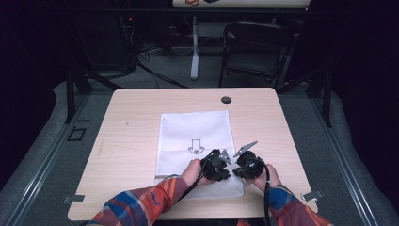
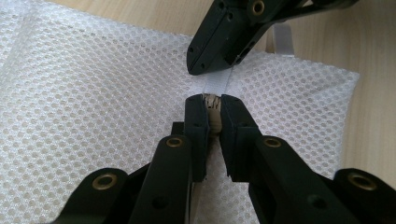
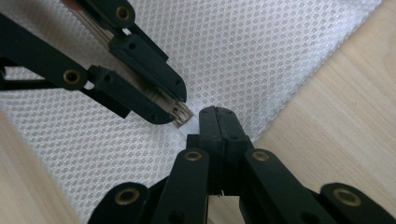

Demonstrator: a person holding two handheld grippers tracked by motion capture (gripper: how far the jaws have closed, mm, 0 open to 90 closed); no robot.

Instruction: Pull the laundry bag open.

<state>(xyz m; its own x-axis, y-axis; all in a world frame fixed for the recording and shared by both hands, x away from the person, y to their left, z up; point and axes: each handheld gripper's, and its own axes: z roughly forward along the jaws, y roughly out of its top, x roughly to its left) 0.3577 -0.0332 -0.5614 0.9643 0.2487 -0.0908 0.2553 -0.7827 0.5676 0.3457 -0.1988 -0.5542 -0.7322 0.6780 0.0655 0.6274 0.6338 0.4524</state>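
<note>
I am holding the left gripper (image 2: 212, 103) with its jaws drawn in on a small beige piece (image 2: 214, 112), which is sitting between the pads right at the fingertips (image 2: 195, 108). I cannot tell what that piece is. Directly beyond those tips, a white fabric strip (image 2: 215, 84) is running across the white mesh bag (image 2: 93, 107) toward the other tool.

I am keeping the right gripper (image 3: 217, 120) pressed fully together, its tips resting on the mesh near the bag's edge. Whether any fabric is caught between its pads I cannot tell. In the right gripper view the left tool's tips are lying just beside and to the left of my right fingertips (image 3: 229, 122), nearly touching them.

In the high view both tools are meeting over the near right corner of the bag, the left gripper (image 1: 220, 165) just beside the right gripper (image 1: 241, 165). Beyond the fingers, the bag is lying flat, with a printed arrow mark (image 1: 195, 146) facing up. Farther out, the wooden table (image 1: 136, 113) is carrying a dark round grommet (image 1: 226, 100) near its far edge.
</note>
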